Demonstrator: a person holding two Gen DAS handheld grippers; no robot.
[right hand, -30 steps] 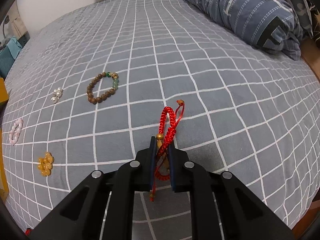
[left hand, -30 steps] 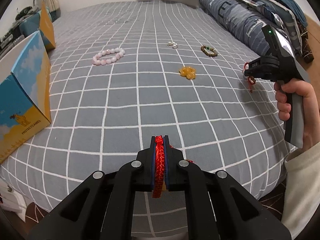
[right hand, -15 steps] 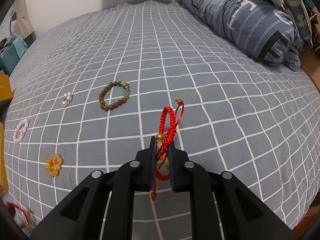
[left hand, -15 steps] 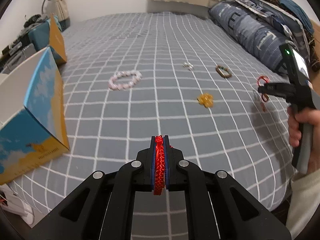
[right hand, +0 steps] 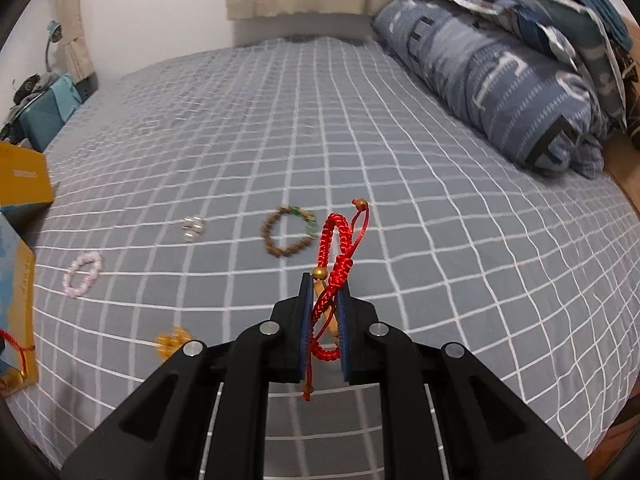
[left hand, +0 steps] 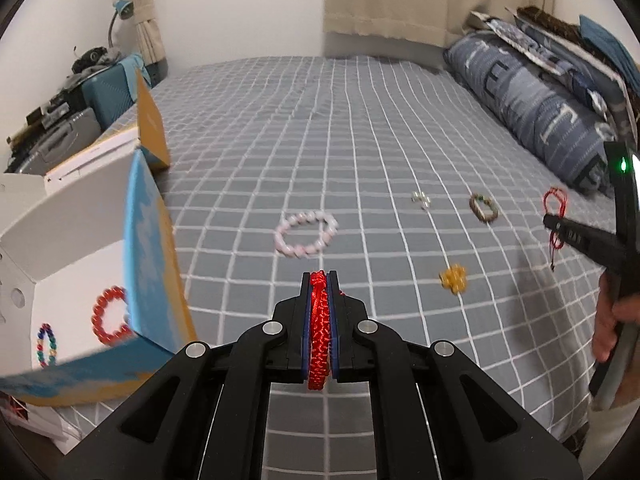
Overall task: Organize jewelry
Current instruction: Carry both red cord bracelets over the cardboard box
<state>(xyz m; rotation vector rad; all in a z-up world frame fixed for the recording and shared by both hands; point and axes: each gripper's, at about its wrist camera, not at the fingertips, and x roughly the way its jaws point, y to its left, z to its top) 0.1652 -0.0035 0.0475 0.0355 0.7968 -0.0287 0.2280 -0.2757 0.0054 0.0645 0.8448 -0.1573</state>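
Observation:
My left gripper (left hand: pixel 320 276) is shut on a red braided cord bracelet (left hand: pixel 319 332), held above the bed beside the open blue and yellow box (left hand: pixel 148 264). The box holds a red bead bracelet (left hand: pixel 108 318) and a multicoloured one (left hand: pixel 47 344). My right gripper (right hand: pixel 324 280) is shut on a red knotted bracelet (right hand: pixel 340 248) with gold beads; it also shows in the left wrist view (left hand: pixel 554 220). On the grey checked bedspread lie a pink bead bracelet (left hand: pixel 306 234), a brown bead bracelet (right hand: pixel 290 232), pearl earrings (right hand: pixel 193 227) and an amber flower piece (left hand: pixel 454 278).
Folded blue quilts and pillows (right hand: pixel 500 76) lie along the bed's right side. A teal case and clutter (left hand: pixel 104 92) stand past the bed's left edge, behind the box's raised yellow flap (left hand: pixel 152 128). Curtains hang on the far wall.
Both grippers have lifted and tilted up, each still holding its red bracelet. The left one has moved closer to the box, whose inside with two bracelets now shows.

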